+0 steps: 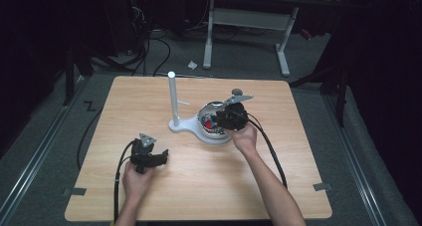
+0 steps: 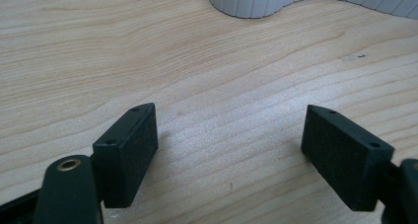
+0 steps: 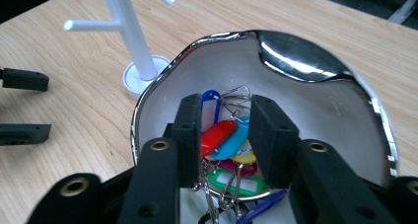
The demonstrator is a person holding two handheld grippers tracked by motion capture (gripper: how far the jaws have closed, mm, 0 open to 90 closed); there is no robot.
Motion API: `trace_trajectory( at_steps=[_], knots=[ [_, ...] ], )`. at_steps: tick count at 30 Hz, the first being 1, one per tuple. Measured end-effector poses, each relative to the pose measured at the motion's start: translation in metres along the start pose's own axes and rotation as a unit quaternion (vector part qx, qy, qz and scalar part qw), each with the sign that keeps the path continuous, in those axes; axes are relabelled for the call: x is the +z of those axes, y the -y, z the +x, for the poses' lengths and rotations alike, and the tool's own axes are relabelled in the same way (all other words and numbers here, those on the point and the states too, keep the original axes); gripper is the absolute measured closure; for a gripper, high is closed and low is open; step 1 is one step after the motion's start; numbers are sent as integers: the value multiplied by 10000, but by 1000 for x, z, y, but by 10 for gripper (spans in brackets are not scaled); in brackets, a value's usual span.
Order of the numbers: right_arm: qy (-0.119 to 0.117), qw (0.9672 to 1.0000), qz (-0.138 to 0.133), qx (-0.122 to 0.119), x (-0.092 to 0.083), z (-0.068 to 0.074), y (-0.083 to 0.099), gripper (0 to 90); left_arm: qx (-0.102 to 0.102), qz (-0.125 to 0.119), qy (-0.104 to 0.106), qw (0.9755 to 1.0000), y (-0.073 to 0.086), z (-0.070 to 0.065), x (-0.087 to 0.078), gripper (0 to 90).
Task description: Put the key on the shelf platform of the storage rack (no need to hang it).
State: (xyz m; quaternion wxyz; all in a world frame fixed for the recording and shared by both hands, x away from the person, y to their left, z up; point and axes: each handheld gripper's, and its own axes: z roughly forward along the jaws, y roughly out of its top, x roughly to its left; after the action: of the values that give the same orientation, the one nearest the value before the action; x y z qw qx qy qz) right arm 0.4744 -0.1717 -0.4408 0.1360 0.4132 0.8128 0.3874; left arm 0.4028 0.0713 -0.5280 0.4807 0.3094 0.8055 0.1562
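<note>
Landmark: shiny metal bowl point(image 1: 215, 124), sitting on the wide end of a white stand base point(image 1: 186, 126) near the middle of the wooden table point(image 1: 209, 186). Bundle of coloured key tags point(image 3: 227, 145) lies inside the bowl, at its bottom: red, light blue, yellow, green and dark blue tags on wire rings, piled together. Right gripper point(image 3: 226, 135) dips into the bowl from the person's side, jaws part-way apart and straddling the red and light blue tags; the pads flank the tags, but whether they press on them cannot be told, so no firm grip to report. In the high view the right gripper point(image 1: 230, 117) sits over the bowl's near-right rim, right hand point(image 1: 245, 136) just behind it. White post point(image 1: 172, 99) with short pegs rises from the narrow end of the base, just left of the bowl. Left gripper point(image 1: 149, 159) rests well apart from the bowl, nearer the person and to the left, low over bare wood. Left gripper point(image 2: 229, 150) jaws stand wide apart, released, nothing between them; edge of the white base shows beyond them
</note>
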Motion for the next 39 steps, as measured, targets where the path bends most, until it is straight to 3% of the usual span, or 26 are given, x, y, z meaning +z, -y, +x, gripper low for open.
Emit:
trace_trajectory(
  at_steps=[14,19,25,39],
  knots=[
    [72,9999,-126,15,-28,-8,1,536,40,-9,18,10000,0,0,0,220],
    [149,9995,-278,92,-39,-13,3,524,47,-8,23,10000,0,1,0,220],
    [222,9991,-280,223,-50,-21,9,515,46,-9,22,10000,0,1,0,221],
    [262,9985,-397,253,-78,-27,14,495,53,-5,26,10000,0,1,0,221]
  ],
)
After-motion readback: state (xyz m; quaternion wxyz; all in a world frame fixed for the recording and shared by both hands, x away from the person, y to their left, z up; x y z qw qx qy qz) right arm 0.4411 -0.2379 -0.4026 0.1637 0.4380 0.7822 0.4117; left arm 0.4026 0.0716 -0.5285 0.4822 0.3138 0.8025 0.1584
